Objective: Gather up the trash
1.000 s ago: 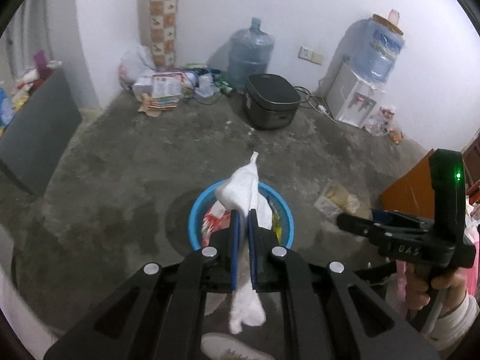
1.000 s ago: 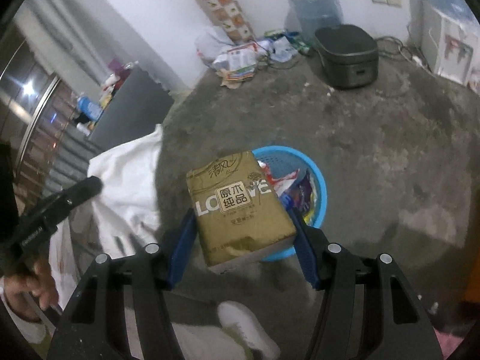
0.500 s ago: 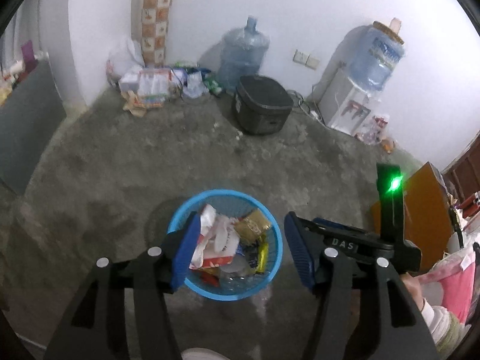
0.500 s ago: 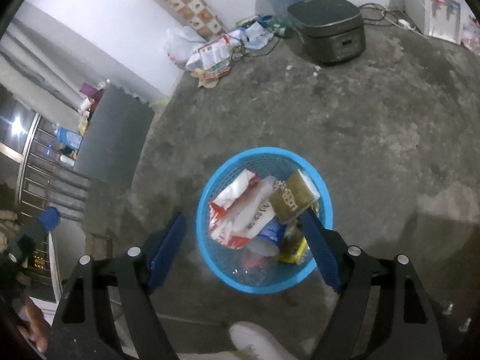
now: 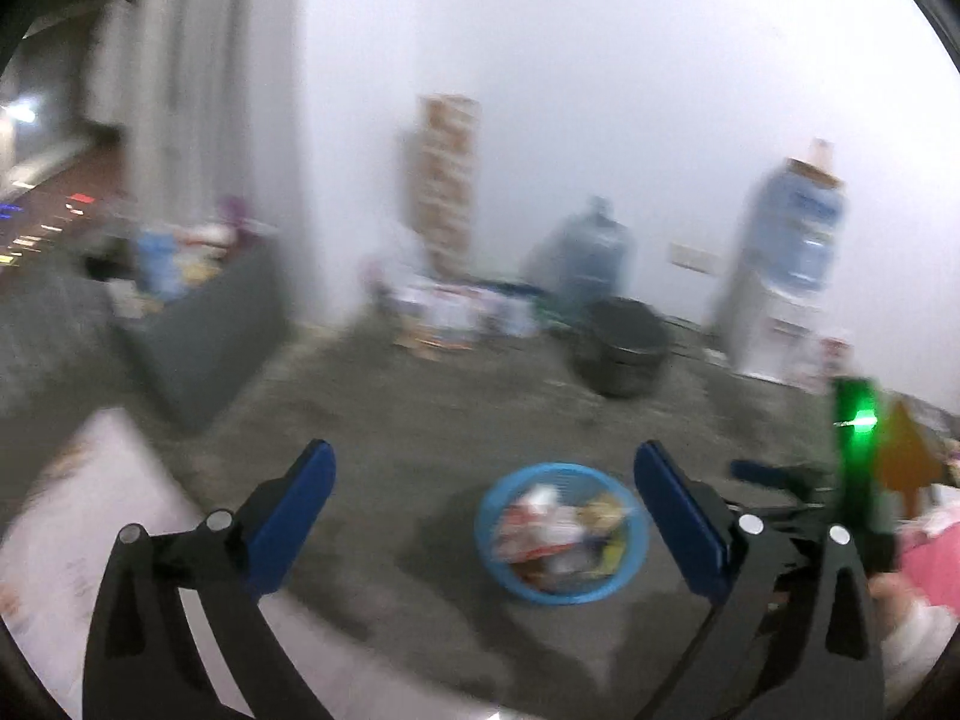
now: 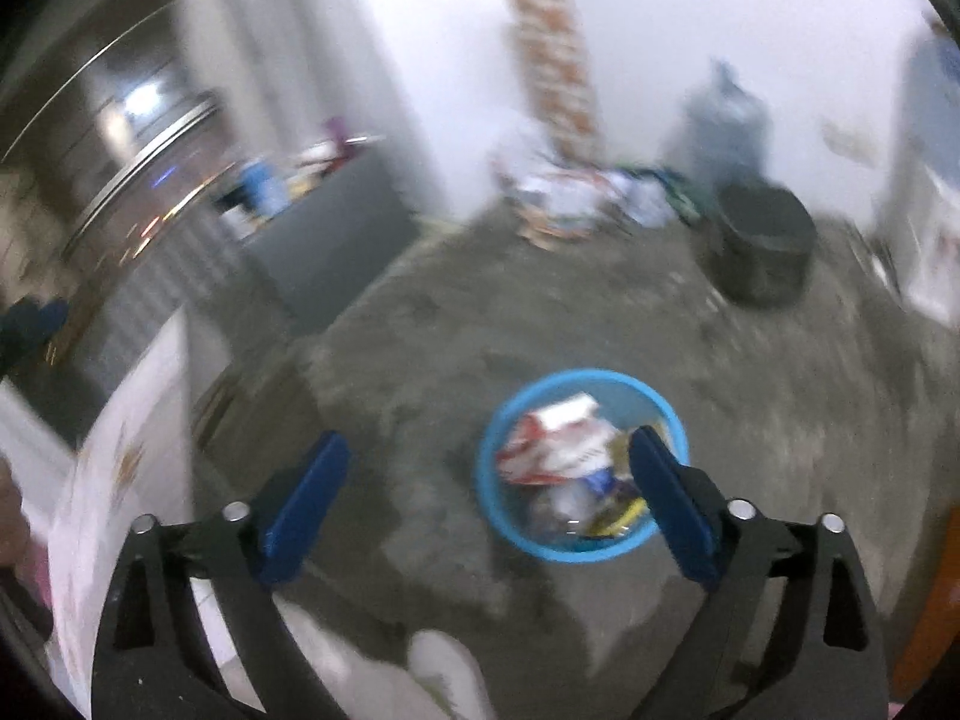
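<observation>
Bare room, concrete floor, white walls

The grey floor point(image 6: 540, 312) is rough and mottled, meeting a plain white wall point(image 5: 600, 90). A tiled column point(image 5: 447, 174) stands against it, with a loose pile of papers point(image 5: 456, 312) at its foot. Near it are a water jug point(image 5: 585, 255), a dark round cooker point(image 5: 624, 348) and a white dispenser point(image 5: 780, 300) carrying a bottle; a socket point(image 5: 690, 255) sits on the wall between them. On the left stands a grey cabinet point(image 6: 336, 222) with clutter on top, beside pale curtains point(image 5: 198, 90). All is motion-blurred.
</observation>
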The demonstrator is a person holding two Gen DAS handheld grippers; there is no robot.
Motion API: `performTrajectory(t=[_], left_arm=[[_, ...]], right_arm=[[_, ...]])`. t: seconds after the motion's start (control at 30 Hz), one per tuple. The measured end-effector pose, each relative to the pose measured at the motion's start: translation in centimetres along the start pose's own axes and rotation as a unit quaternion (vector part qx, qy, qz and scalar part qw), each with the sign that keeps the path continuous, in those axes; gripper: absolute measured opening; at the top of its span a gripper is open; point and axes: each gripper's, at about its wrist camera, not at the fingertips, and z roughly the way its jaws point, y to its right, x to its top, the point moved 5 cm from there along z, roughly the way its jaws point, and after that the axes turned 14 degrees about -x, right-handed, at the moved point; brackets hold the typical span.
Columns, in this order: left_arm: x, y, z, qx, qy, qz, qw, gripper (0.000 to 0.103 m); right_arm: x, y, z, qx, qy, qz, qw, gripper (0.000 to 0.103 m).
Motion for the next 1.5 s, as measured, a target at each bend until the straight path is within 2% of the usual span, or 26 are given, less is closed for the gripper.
performTrajectory(t=[0.03, 0.13, 0.23, 0.3, 0.37, 0.43, 0.6, 0.7, 0.83, 0.9, 1.0, 1.07, 1.13, 1.27, 1.37, 1.5], left_arm=[[-1.1, -0.4, -2.2, 0.027, 0.007, -0.004, 0.9996, 0.098], [-3.9, -1.4, -6.1, 0.076, 0.005, -0.038, 0.9964, 0.098], [-7.6, -2.9, -9.9, 0.138, -0.008, -0.078, 0.9873, 0.098], [-9.6, -3.7, -12.3, 0.162, -0.006, -0.083, 0.9832, 0.098], [-11.1, -4.7, -14.9, 0.208, -0.003, -0.082, 0.9747, 0.098], [-12.1, -5.7, -17.0, 0.238, 0.001, -0.082, 0.9678, 0.098], [-13.8, -8.8, -20.8, 0.225, -0.020, -0.128, 0.9657, 0.098], [-15.2, -9.8, -22.8, 0.246, -0.002, -0.150, 0.9574, 0.098], [-17.0, -10.0, -24.8, 0.285, 0.029, -0.180, 0.9412, 0.098], [-18.4, -10.1, -25.3, 0.307, 0.035, -0.219, 0.9254, 0.098], [-20.3, -10.0, -25.5, 0.314, 0.033, -0.277, 0.9076, 0.098], [-21.4, -9.5, -25.1, 0.324, 0.028, -0.298, 0.8975, 0.098], [-22.4, -8.9, -24.5, 0.334, 0.012, -0.306, 0.8914, 0.098], [-23.7, -7.4, -23.0, 0.335, -0.024, -0.314, 0.8879, 0.098], [-23.9, -6.5, -21.9, 0.332, -0.047, -0.305, 0.8914, 0.098], [-23.5, -6.1, -21.5, 0.336, -0.057, -0.290, 0.8942, 0.098]], right_arm=[[-0.3, -1.2, -0.9, 0.005, 0.005, -0.017, 1.000, 0.095], [-2.0, -4.9, -3.3, 0.019, 0.012, -0.069, 0.997, 0.095], [-4.1, -8.3, -4.9, 0.031, 0.009, -0.117, 0.993, 0.095], [-5.4, -10.1, -6.0, 0.038, 0.010, -0.144, 0.989, 0.095], [-6.2, -11.3, -7.2, 0.035, 0.013, -0.161, 0.986, 0.095], [-6.8, -12.2, -8.6, 0.026, 0.020, -0.169, 0.985, 0.095], [-8.5, -14.6, -12.0, -0.006, 0.055, -0.191, 0.980, 0.095], [-9.6, -16.4, -13.5, -0.007, 0.065, -0.200, 0.978, 0.095], [-10.8, -18.9, -14.5, 0.005, 0.078, -0.226, 0.971, 0.095], [-11.1, -20.0, -14.3, 0.007, 0.084, -0.252, 0.964, 0.095], [-11.6, -21.1, -13.5, 0.015, 0.075, -0.284, 0.956, 0.095], [-12.0, -21.3, -12.9, 0.021, 0.066, -0.292, 0.954, 0.095], [-12.7, -21.1, -12.3, 0.029, 0.047, -0.291, 0.955, 0.095], [-13.4, -19.5, -10.6, 0.037, 0.017, -0.290, 0.956, 0.095], [-13.7, -18.4, -10.2, 0.039, 0.007, -0.283, 0.958, 0.095], [-13.8, -16.9, -10.2, 0.043, 0.002, -0.257, 0.966, 0.095]])
